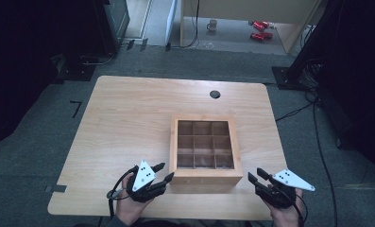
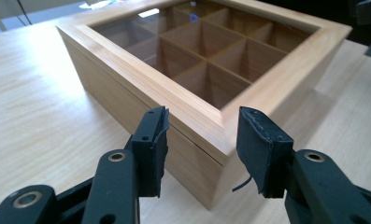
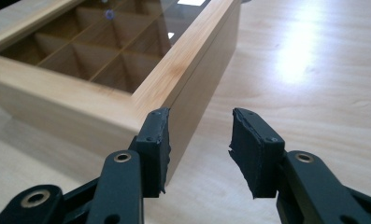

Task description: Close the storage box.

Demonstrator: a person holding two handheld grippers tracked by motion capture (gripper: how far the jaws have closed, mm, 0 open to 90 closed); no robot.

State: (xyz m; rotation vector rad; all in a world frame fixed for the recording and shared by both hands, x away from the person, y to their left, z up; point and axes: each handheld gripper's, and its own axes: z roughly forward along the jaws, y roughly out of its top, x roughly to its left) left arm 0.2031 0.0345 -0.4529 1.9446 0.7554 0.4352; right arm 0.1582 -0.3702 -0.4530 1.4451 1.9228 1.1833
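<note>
Dim surroundings, glare on table point(image 3: 295, 60), soft close-up blur

Directly ahead of the left hand-held gripper point(image 1: 162, 176), the near left corner of the wooden box point(image 1: 205, 176) blocks the way, sitting between its parted jaws. The right hand-held gripper point(image 1: 254, 176) has the box's near right corner beside one jaw. Bare worktop point(image 1: 123, 118) lies outward of both.

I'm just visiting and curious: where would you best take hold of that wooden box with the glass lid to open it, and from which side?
Probably the lid's front rim, from the person's side. The wooden box sits flat with a seam under its framed lid, and its two near corners face the left gripper and right gripper, whose jaws stand open there. The glass pane offers no hold.
</note>
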